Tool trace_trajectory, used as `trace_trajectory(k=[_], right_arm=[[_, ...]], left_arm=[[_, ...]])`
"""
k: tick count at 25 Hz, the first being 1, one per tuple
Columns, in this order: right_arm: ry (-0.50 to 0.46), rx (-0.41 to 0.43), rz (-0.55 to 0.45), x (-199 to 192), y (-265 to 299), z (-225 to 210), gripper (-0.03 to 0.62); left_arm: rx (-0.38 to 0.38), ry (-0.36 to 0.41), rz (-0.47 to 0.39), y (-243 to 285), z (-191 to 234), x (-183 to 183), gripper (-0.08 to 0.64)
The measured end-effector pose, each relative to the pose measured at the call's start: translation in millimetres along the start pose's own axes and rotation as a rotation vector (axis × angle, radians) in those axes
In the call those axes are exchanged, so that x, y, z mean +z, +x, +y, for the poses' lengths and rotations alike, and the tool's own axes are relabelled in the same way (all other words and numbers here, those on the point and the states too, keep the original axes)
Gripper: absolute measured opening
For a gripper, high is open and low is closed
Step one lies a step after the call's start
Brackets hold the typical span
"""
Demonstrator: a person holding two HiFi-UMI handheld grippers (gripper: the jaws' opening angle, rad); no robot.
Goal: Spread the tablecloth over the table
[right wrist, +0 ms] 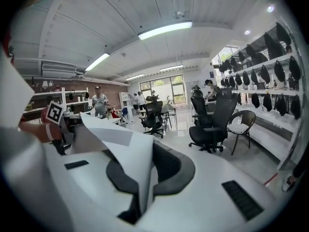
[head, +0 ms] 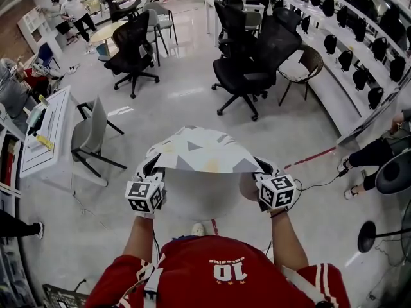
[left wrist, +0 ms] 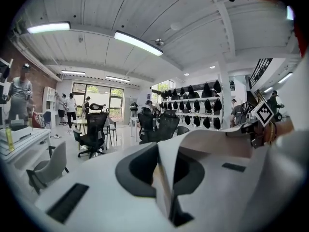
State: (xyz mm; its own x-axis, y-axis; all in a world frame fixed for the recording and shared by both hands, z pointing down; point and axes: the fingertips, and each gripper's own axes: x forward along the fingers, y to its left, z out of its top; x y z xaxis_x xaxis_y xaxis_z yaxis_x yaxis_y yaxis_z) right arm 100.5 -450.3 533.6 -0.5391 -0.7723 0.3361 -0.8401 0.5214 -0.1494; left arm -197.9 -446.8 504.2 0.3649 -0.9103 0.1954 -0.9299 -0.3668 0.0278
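The tablecloth (head: 202,149), white with grey and yellow triangles, hangs stretched in the air in front of me between both grippers. My left gripper (head: 152,167) is shut on its left corner and my right gripper (head: 262,167) is shut on its right corner. In the left gripper view a fold of the tablecloth (left wrist: 203,141) runs out of the shut left gripper (left wrist: 161,175) toward the right gripper's marker cube (left wrist: 264,113). In the right gripper view the tablecloth (right wrist: 120,144) rises from the shut right gripper (right wrist: 145,180) toward the left marker cube (right wrist: 54,112). A pale rounded surface (head: 192,197) shows under the cloth; I cannot tell whether it is the table.
Black office chairs (head: 247,76) stand ahead, another one (head: 131,47) at the far left. A grey chair (head: 90,133) and a white desk (head: 48,130) are at my left. A counter (head: 350,92) under a row of black headsets (head: 359,79) runs along the right. A seated person's legs (head: 366,159) and a fan stand (head: 372,233) are at the right.
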Motion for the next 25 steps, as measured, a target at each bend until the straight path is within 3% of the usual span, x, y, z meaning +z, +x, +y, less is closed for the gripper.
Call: trace_trajectory(k=[10,25], right_arm=[[0.071,-0.014,0.042,-37,-9,6,0.018],[0.115,-0.009,0.096,-78,-23,26,0.028]], left_arm=[[-0.05,-0.02,0.04,-11,-7,-30,0.017],[0.012,-0.056,0.14,-44,-12,-83,0.026]])
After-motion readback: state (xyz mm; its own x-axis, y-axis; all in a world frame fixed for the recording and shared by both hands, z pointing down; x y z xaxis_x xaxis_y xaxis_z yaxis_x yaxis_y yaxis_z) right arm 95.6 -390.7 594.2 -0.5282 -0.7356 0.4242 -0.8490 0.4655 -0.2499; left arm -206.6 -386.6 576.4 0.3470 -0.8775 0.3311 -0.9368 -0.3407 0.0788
